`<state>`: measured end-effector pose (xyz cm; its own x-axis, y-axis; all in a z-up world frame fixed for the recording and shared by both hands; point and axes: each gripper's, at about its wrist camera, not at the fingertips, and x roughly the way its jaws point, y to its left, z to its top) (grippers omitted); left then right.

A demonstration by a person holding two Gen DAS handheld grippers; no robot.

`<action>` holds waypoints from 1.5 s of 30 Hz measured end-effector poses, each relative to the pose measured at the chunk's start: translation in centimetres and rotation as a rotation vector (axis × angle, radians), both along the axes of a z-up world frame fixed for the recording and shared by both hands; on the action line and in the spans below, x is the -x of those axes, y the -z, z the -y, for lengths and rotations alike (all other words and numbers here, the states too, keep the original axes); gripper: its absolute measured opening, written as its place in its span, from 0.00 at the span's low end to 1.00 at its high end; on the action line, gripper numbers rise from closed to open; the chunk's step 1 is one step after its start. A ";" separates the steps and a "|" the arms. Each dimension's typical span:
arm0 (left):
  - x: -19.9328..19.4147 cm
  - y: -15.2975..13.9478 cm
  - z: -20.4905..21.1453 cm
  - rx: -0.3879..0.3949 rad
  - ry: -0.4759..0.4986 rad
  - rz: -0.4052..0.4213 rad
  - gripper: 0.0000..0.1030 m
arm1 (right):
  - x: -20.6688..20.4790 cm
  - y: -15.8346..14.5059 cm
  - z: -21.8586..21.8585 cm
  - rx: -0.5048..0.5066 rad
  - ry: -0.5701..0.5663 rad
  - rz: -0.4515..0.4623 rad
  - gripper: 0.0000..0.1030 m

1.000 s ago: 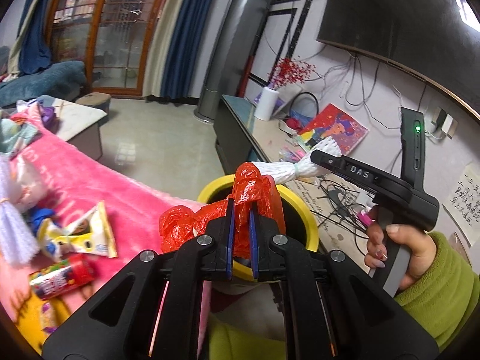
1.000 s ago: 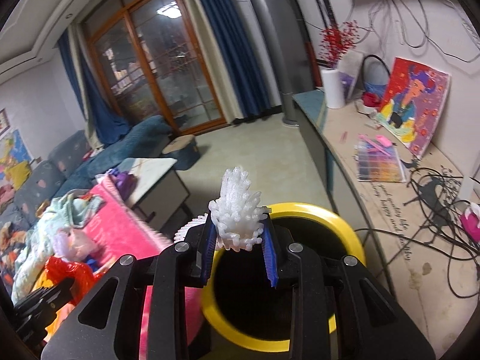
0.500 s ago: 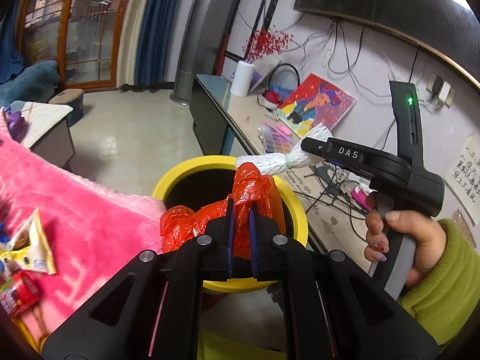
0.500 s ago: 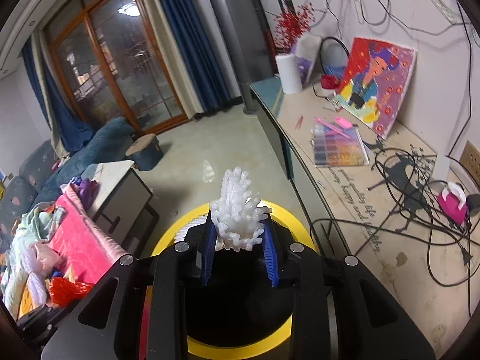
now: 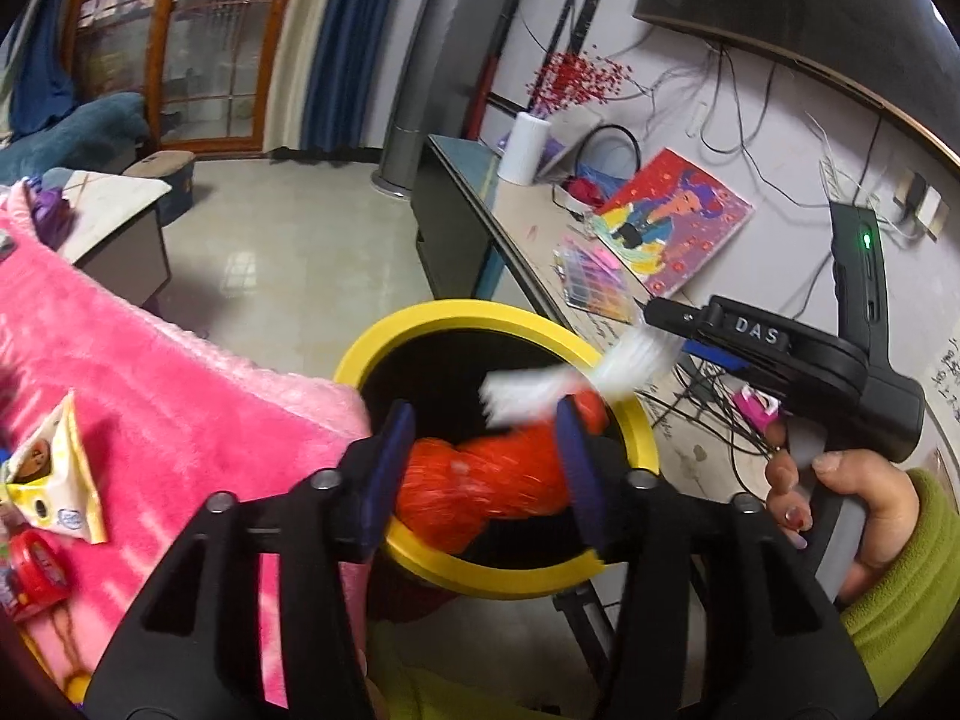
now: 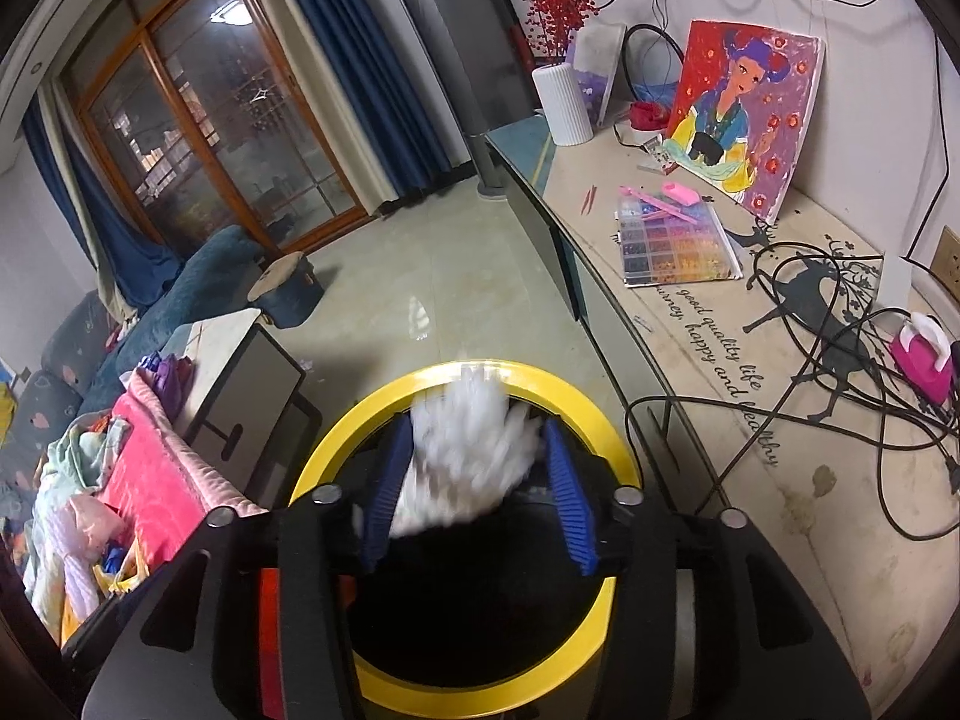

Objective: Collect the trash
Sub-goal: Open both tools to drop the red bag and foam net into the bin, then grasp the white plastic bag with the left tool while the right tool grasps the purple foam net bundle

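A yellow-rimmed black bin point(image 5: 420, 315) stands beside the pink blanket; it also shows in the right wrist view point(image 6: 600, 420). My left gripper point(image 5: 483, 468) is open over the bin's mouth, and a red plastic bag point(image 5: 480, 480), blurred, is loose between its spread fingers. My right gripper point(image 6: 477, 486) is open over the bin, and a white foam net point(image 6: 474, 444), blurred, is loose between its fingers. In the left wrist view the right gripper point(image 5: 660, 324) reaches in from the right with the white net point(image 5: 570, 378) streaking below its tip.
A pink blanket point(image 5: 150, 390) at left carries a yellow snack wrapper point(image 5: 54, 480) and a red packet point(image 5: 30, 564). A long side table point(image 6: 750, 360) with cables, a bead box and a painting runs along the right wall. A small white table point(image 6: 240, 354) stands beyond the blanket.
Both grippers have opened above the bin. The red bag and the white foam net, gripped before, now slip free between the spread fingers.
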<state>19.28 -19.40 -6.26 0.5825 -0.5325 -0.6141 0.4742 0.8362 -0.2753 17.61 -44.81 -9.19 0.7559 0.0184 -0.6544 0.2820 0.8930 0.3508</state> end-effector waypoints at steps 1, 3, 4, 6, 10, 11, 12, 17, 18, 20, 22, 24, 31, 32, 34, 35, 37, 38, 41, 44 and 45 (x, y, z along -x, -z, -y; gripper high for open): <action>0.1 -0.1 -0.2 0.003 -0.005 0.003 0.63 | 0.0 0.0 -0.1 0.001 0.000 0.000 0.49; 0.2 -0.5 -0.9 0.020 -0.020 0.009 0.69 | 0.0 -0.1 -0.2 0.003 -0.003 0.005 0.51; 0.3 -0.7 -1.2 0.021 -0.030 0.013 0.73 | 0.1 -0.2 -0.3 0.005 -0.005 0.008 0.52; 0.5 -1.1 -1.7 0.017 -0.047 0.026 0.83 | 0.1 -0.4 -0.5 0.011 -0.011 0.014 0.53; 1.0 -1.8 -2.6 0.015 -0.069 0.046 0.88 | 0.3 -0.8 -1.3 0.016 -0.027 0.027 0.55; 1.1 -1.9 -2.7 0.016 -0.073 0.049 0.88 | 0.4 -1.0 -1.6 0.017 -0.035 0.031 0.55; 1.2 -2.1 -3.0 0.018 -0.081 0.053 0.89 | 0.5 -1.2 -1.9 0.019 -0.043 0.034 0.55; 1.7 -2.8 -4.2 0.006 -0.128 0.076 0.89 | 1.0 -2.2 -3.9 0.031 -0.101 0.059 0.56; 1.9 -3.0 -4.6 0.003 -0.143 0.082 0.89 | 1.1 -2.4 -4.4 0.033 -0.114 0.064 0.56; 2.1 -3.3 -5.4 -0.001 -0.170 0.094 0.89 | 1.3 -2.9 -5.3 0.037 -0.139 0.074 0.56; 2.3 -3.6 -6.3 -0.009 -0.200 0.106 0.89 | 1.6 -3.3 -6.5 0.044 -0.169 0.088 0.57; 2.5 -3.9 -7.4 -0.018 -0.235 0.117 0.89 | 1.9 -3.7 -7.5 0.046 -0.200 0.101 0.57; 3.4 -5.0 -11.6 -0.013 -0.339 0.152 0.89 | 3.1 -5.2 -11.5 0.049 -0.309 0.146 0.58; 3.5 -5.2 -12.2 -0.010 -0.352 0.157 0.89 | 3.2 -5.2 -12.0 0.050 -0.322 0.150 0.58; 3.8 -5.5 -13.0 -0.010 -0.371 0.168 0.89 | 3.5 -5.4 -13.3 0.052 -0.359 0.157 0.58; 4.0 -5.7 -13.6 -0.009 -0.383 0.176 0.89 | 3.6 -5.5 -13.9 0.052 -0.379 0.158 0.58; 4.4 -5.9 -14.5 -0.005 -0.402 0.184 0.89 | 3.9 -5.7 -14.9 0.051 -0.408 0.159 0.58; 4.6 -6.0 -14.8 -0.002 -0.409 0.187 0.89 | 3.9 -5.8 -15.5 0.049 -0.425 0.159 0.58; 5.0 -6.2 -15.9 0.004 -0.434 0.192 0.89 | 4.2 -5.8 -17.1 0.054 -0.469 0.158 0.58; 5.3 -6.4 -16.9 0.011 -0.453 0.195 0.89 | 4.6 -5.8 -18.8 0.066 -0.514 0.160 0.58; 5.4 -6.5 -17.1 0.011 -0.459 0.197 0.89 | 4.7 -5.8 -19.2 0.070 -0.525 0.160 0.58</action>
<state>13.89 -2.26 0.24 0.8626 -0.1997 -0.4647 0.1020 0.9685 -0.2270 12.86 -25.61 -3.36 0.7471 0.3800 -0.5454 -0.2593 0.9221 0.2873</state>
